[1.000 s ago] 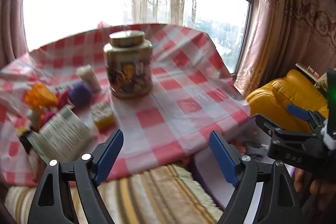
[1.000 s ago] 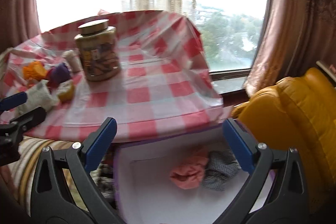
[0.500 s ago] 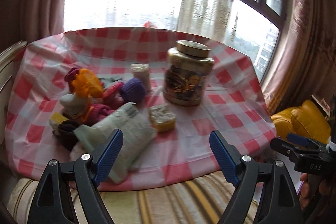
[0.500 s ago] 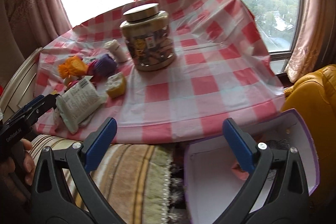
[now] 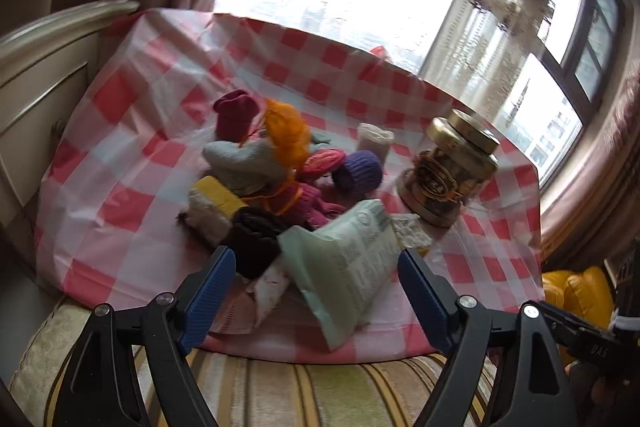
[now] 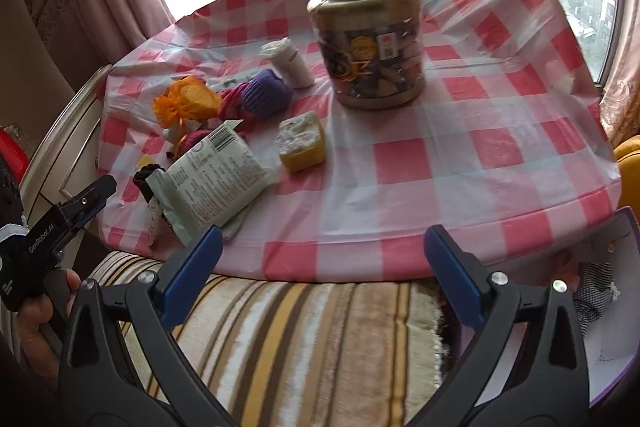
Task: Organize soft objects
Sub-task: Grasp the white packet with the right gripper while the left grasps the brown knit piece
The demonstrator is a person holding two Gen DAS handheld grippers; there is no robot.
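Left gripper (image 5: pixel 316 291), black frame with blue pads, jaws apart with nothing between them and closing slightly at this moment; it hangs off the near table edge, aimed down at the pile. Right gripper (image 6: pixel 320 267), same build, jaws spread wide and empty, over the striped cushion (image 6: pixel 304 331) in front of the table. Target cluster of soft things sits on the left part of the red-and-white checked tablecloth (image 5: pixel 132 163): pale green plastic-wrapped soft pack with printed label (image 5: pixel 344 267) nearest, then dark brown rolled sock (image 5: pixel 256 243), orange knit bundle (image 5: pixel 288 135), purple knit roll (image 5: pixel 358 173), maroon knit roll (image 5: pixel 236 115), grey sock (image 5: pixel 244 163), yellow sponge block (image 6: pixel 302 141). Gold-lidded jar (image 6: pixel 368 39) stands upright to the right of the pile, not soft, likely stays. Key relation: the green pack lies straight ahead of the left gripper, just beyond its pads, its long axis running from the near edge diagonally away toward the jar, so roughly along the pointing line rather than across it. The left hand is clearly nearer; the right gripper is offset to the right of the pack. Judgement: the left gripper takes the pack next, gripping across its short width. White box with purple rim (image 6: pixel 616 307) sits low at the right, cloth already inside, probably the drop spot.
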